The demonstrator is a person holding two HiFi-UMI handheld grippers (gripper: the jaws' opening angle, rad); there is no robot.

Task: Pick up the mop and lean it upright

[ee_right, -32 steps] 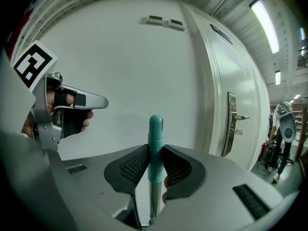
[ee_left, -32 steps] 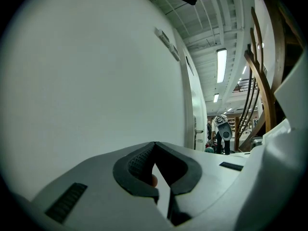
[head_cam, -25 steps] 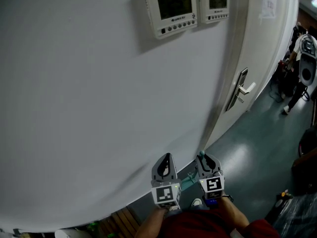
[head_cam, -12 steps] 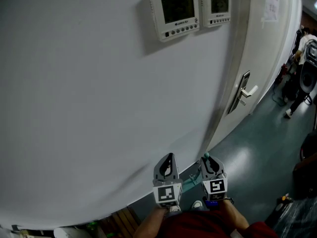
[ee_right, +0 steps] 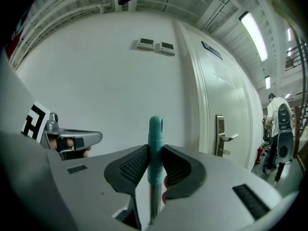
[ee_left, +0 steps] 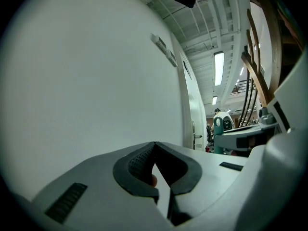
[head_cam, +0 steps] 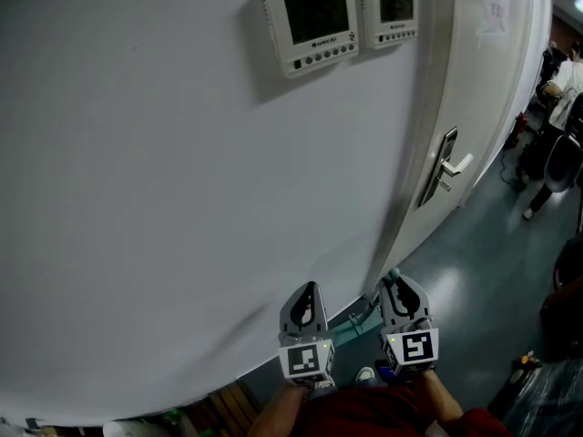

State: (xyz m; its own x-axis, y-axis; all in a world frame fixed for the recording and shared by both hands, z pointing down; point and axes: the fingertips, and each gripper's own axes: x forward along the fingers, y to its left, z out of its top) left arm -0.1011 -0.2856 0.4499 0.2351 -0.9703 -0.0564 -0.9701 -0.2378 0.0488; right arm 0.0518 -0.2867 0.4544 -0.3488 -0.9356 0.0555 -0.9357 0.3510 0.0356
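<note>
The right gripper [ee_right: 155, 150] clamps the mop's teal handle tip [ee_right: 155, 128], pole upright before the white wall [ee_right: 96, 81]; the left gripper [ee_left: 154, 147] hangs alongside, jaws together, empty

Of the mop [ee_right: 155, 138] only the teal top end and a short run of the pole are shown. The rest, the head included, is covered by the right gripper [ee_right: 155, 152] or cut off by the lower edge. The readouts on the two wall panels [head_cam: 314, 24] and the print on the sheet [head_cam: 496, 3] fixed to the door [head_cam: 483, 89] are too small to be read. At the far right a person [head_cam: 554, 98] is cut by the edge. The near-left clutter [head_cam: 168, 417] at the wall's foot cannot be identified.
</note>
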